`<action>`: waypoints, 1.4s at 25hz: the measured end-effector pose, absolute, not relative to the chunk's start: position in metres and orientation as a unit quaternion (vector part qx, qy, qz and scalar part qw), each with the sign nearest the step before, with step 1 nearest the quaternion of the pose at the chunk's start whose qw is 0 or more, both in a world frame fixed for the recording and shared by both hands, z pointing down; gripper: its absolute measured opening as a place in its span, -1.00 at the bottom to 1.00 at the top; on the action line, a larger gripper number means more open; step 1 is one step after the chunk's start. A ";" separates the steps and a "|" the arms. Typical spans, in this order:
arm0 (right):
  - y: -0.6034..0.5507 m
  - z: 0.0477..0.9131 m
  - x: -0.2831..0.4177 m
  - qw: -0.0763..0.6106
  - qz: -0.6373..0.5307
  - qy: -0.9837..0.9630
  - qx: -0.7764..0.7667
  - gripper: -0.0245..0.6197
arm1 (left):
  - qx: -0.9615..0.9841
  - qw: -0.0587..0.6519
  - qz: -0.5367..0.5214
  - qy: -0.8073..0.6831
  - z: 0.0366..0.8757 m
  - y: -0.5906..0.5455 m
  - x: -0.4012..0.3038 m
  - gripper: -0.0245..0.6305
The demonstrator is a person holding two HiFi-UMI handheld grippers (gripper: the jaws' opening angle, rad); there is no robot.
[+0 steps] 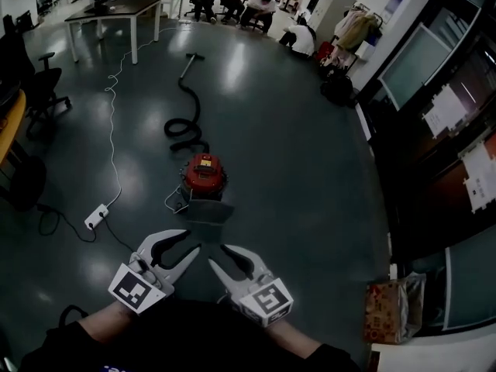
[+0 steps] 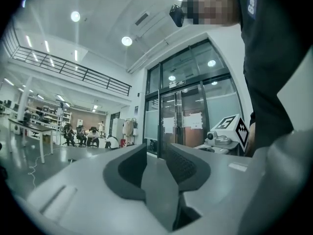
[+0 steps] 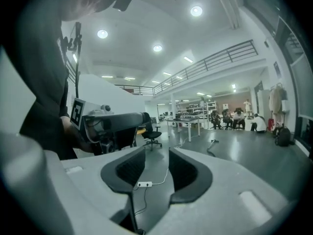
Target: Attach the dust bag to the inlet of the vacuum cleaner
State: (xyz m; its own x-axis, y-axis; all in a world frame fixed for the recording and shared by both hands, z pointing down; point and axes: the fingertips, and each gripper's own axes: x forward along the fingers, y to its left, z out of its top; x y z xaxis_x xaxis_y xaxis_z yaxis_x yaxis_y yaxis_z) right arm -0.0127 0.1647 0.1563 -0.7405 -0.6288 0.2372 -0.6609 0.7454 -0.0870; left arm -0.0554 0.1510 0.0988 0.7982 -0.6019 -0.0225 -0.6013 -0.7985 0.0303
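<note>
A red vacuum cleaner stands on the dark floor, and its black hose snakes away towards the far end. Just in front of it lies a flat grey piece that looks like the dust bag. Both grippers are held up near my body, well short of the vacuum. My left gripper is open with nothing between its jaws. My right gripper is open and empty too. Each gripper view looks level across the room and shows neither the vacuum nor the bag.
A white power strip with its cable lies left of the vacuum. A table and an office chair stand at the left, with seated people at the far end. A cardboard box sits by the glass wall on the right.
</note>
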 end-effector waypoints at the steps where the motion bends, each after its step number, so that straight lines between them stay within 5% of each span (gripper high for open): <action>1: 0.167 0.151 -0.008 0.090 0.084 -0.933 0.338 -0.47 | 0.947 0.012 -0.016 -0.321 0.095 0.155 -0.049 -0.54; 7: 0.170 0.105 0.028 0.021 0.077 -0.943 0.323 -0.91 | 0.944 -0.005 -0.010 -0.328 0.076 0.170 -0.009 -0.73; 10: 0.173 0.101 0.032 0.004 0.070 -0.951 0.302 -0.92 | 0.943 -0.006 -0.003 -0.333 0.080 0.176 -0.001 -0.92; 35: 0.183 0.110 0.027 0.010 0.072 -0.953 0.296 -0.92 | 0.953 -0.005 0.024 -0.301 0.094 0.190 0.023 -0.92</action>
State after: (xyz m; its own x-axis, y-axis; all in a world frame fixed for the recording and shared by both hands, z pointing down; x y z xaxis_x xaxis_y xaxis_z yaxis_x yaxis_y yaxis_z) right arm 0.0269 0.1829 0.1097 -0.8250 -0.5618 0.0613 -0.5646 0.8148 -0.1315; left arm 0.0229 0.1896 0.0941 0.8174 -0.5745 0.0431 -0.5740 -0.8185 -0.0237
